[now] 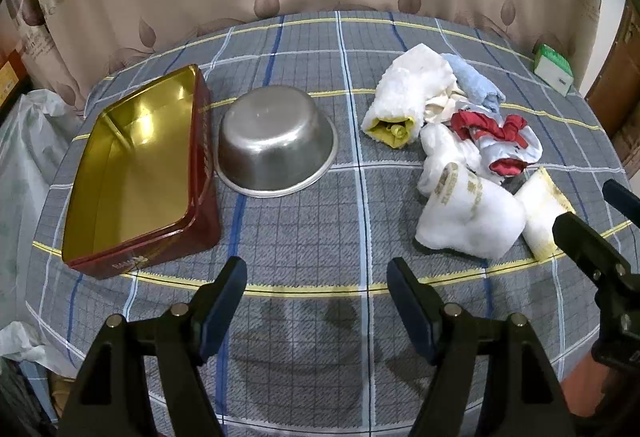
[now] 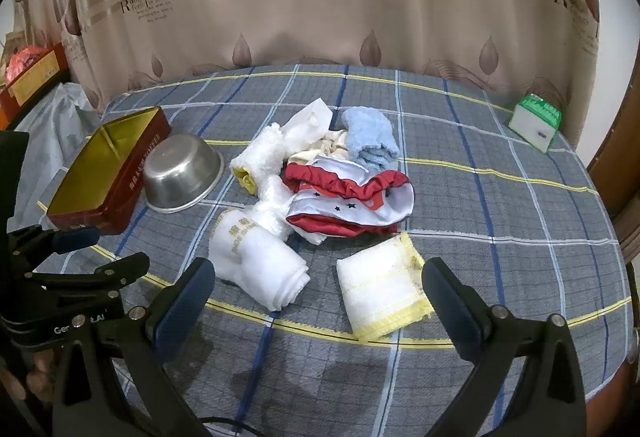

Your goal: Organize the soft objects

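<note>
A pile of soft items lies on the plaid tablecloth: a rolled white towel [image 2: 256, 269] [image 1: 472, 217], a white cloth with yellow trim [image 2: 380, 289] [image 1: 540, 213], a red and white satin cloth [image 2: 352, 201] [image 1: 496, 141], a blue towel [image 2: 370, 139] [image 1: 476, 81] and a fluffy white and yellow cloth [image 2: 260, 157] [image 1: 404, 93]. An open red tin with a gold inside [image 1: 132, 173] [image 2: 104, 173] stands at the left. My left gripper [image 1: 316, 301] is open and empty over bare cloth. My right gripper [image 2: 320, 301] is open and empty, just short of the two nearest cloths.
An upturned steel bowl [image 1: 276, 149] [image 2: 182, 173] sits beside the tin. A green and white box [image 2: 536, 121] [image 1: 554, 69] stands at the far right edge. A curtain hangs behind the table. White plastic bags [image 1: 28, 157] lie off the left edge.
</note>
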### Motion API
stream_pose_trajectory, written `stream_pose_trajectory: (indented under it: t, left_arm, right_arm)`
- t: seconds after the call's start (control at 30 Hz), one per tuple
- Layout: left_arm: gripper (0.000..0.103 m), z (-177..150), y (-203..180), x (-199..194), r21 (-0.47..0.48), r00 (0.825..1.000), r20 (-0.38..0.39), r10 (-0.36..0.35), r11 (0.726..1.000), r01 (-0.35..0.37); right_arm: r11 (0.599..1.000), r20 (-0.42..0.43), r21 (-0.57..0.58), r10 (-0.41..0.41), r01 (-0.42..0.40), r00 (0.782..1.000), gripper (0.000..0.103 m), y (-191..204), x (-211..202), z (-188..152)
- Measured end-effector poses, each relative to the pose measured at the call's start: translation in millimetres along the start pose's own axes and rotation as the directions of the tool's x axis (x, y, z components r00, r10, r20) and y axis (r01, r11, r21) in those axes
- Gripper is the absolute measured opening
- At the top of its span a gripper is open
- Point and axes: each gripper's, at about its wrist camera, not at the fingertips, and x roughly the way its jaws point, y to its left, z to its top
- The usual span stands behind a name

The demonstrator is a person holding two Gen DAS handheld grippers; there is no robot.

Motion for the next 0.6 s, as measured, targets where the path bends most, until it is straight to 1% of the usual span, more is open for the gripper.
stream_pose_trajectory:
  t: [0.3, 0.6]
  left_arm:
    - [0.074, -0.8, 0.9, 2.8, 0.001, 1.000, -0.008, 0.007, 1.000, -0.007]
    - [0.074, 1.7, -0.2, 4.4, 0.007, 1.000, -0.022, 0.006, 1.000, -0.006]
  right_arm:
    - [1.000, -0.009, -0.004, 0.002, -0.002, 1.000, 0.103, 0.1, 1.2, 0.0]
    - [0.999, -0.012, -0.052, -0.013, 0.012, 1.000, 0.103, 7.5, -0.2, 0.8]
